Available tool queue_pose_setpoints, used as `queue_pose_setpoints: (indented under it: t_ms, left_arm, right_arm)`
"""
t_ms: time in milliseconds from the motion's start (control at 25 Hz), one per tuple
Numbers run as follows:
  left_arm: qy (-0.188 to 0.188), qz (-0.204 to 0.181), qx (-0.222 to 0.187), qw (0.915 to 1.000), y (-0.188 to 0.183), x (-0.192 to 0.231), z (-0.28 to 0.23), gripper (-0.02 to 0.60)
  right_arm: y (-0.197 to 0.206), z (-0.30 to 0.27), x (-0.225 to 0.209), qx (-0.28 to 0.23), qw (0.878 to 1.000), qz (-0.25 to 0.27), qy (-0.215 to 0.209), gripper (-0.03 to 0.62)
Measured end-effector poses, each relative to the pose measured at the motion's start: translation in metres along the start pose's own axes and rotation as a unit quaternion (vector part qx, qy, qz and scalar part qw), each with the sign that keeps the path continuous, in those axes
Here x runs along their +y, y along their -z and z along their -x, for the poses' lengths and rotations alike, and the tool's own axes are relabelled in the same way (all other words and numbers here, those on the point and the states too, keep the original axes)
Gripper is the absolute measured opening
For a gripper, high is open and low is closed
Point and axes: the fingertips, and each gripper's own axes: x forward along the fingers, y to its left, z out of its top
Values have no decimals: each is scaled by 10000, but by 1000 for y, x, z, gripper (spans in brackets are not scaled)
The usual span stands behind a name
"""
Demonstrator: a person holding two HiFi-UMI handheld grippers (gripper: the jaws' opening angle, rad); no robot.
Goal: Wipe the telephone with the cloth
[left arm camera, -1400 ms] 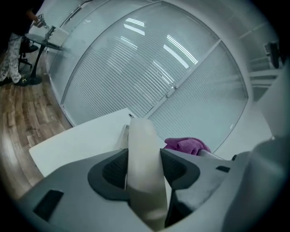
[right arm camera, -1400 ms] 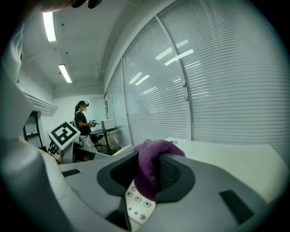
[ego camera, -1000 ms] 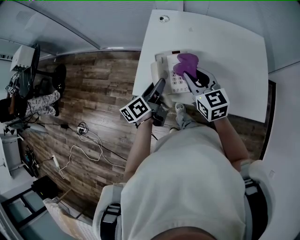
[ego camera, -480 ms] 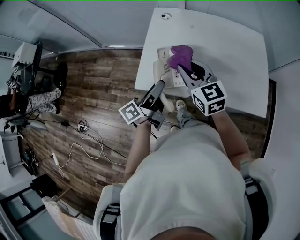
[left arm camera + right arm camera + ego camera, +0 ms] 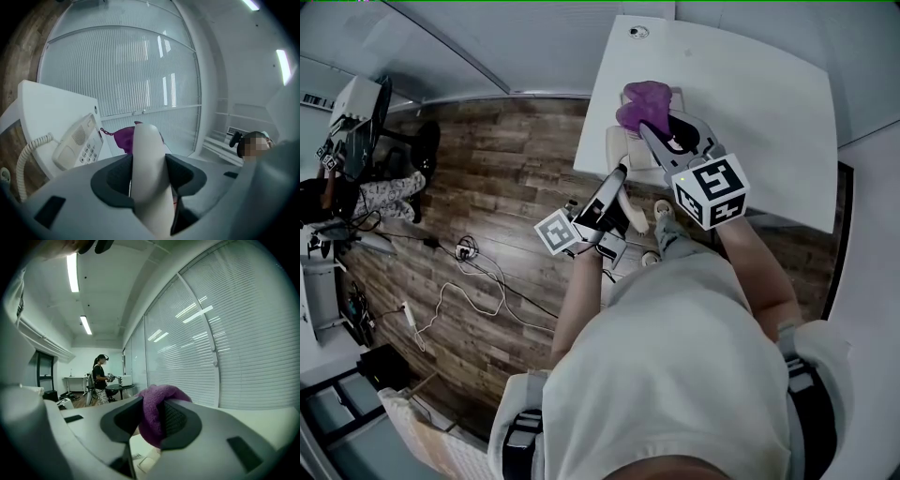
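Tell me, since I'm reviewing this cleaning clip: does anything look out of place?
The handset is off the telephone, clamped in the left hand-held gripper, and the coiled cord hangs past the table edge. Nothing looks spilled or damaged.

Cloth: purple all over, plain, no print.
Telephone: off-white body with pale grey keys; coiled cord matches.
Rounded piece in the left jaws: smooth cream, unmarked.
Left gripper, right gripper: grey shells, black jaws, cubes with black-and-white squares.
Surface: clean white.
Floor: brown wood planks, streaky.
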Motion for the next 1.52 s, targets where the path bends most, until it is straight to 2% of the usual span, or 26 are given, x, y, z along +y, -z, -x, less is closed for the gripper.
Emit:
queue_pose_setpoints:
  t_ms: [280,560,880,1160,1400,1520]
  left_arm:
    - [267,68,-30,9996,-1,-5,-1,221]
    - [277,98,-67,9995,0,0,2,221]
    - [316,218,42,9993,19,-3,0,221]
    - [414,391,213,9982,16,-5,-8,221]
    - [438,465,356,9973,37,9,-38,221]
    - [458,486,420,9969,42,4,-41,221]
  right_arm:
    - [-3,-10,14,-36,9997,-36,-244,120]
    - [8,-9,17,12,9993,-195,-309,120]
    - [22,22,17,144,9994,-297,-132,120]
    - [27,29,20,259,9989,-389,69,118]
    - [43,52,-7,289,9986,-425,144,118]
    - [42,62,-5,295,9985,-423,208,118]
